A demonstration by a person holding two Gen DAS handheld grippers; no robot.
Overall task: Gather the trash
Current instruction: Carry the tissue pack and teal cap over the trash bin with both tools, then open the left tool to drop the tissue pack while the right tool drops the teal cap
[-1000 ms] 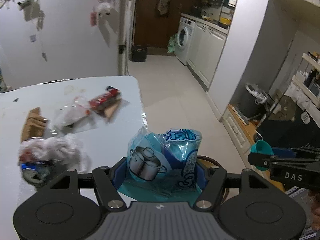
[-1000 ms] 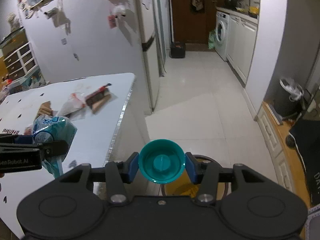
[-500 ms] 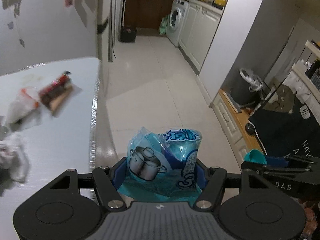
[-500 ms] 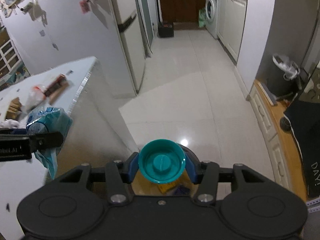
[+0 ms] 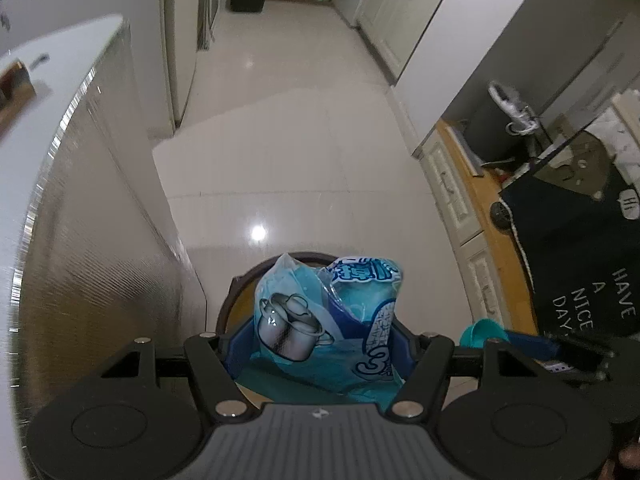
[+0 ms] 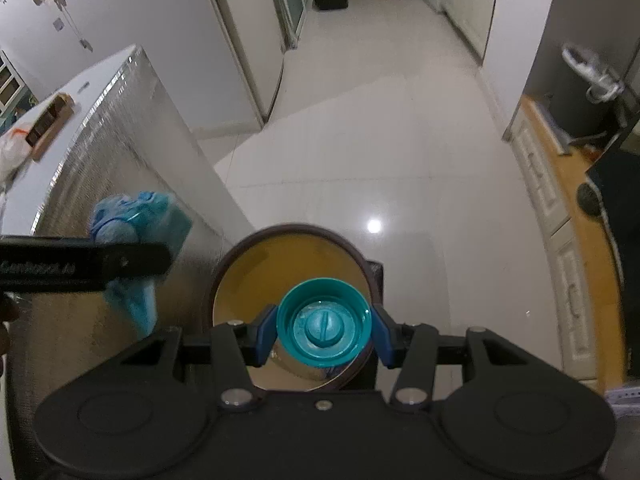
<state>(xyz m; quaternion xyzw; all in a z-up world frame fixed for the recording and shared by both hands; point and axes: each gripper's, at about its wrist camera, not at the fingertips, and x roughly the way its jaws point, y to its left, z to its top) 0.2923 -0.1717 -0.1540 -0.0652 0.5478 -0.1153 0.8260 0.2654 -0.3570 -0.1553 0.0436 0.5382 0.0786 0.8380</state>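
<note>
My left gripper (image 5: 320, 344) is shut on a crumpled blue plastic wrapper (image 5: 328, 320) printed with a pot, held above a round brown trash bin (image 5: 240, 300) on the floor. My right gripper (image 6: 322, 328) is shut on a teal bottle cap (image 6: 322, 322) and holds it over the bin's (image 6: 248, 264) yellow-lined opening. The wrapper also shows in the right wrist view (image 6: 136, 232) at the left, beside the left gripper's black finger. The cap shows at the right of the left wrist view (image 5: 478, 332).
The white table (image 6: 92, 80) with its metallic side stands at the left, with a brown wrapper (image 6: 48, 120) and a clear bag (image 6: 12, 148) on top. Glossy floor tiles stretch ahead. Low white cabinets (image 5: 452, 188) with a wooden top line the right.
Both grippers have moved off the table edge and tilted down, so the trash bin now lies under the cap and the wrapper. The table trash has slid out to the left.
</note>
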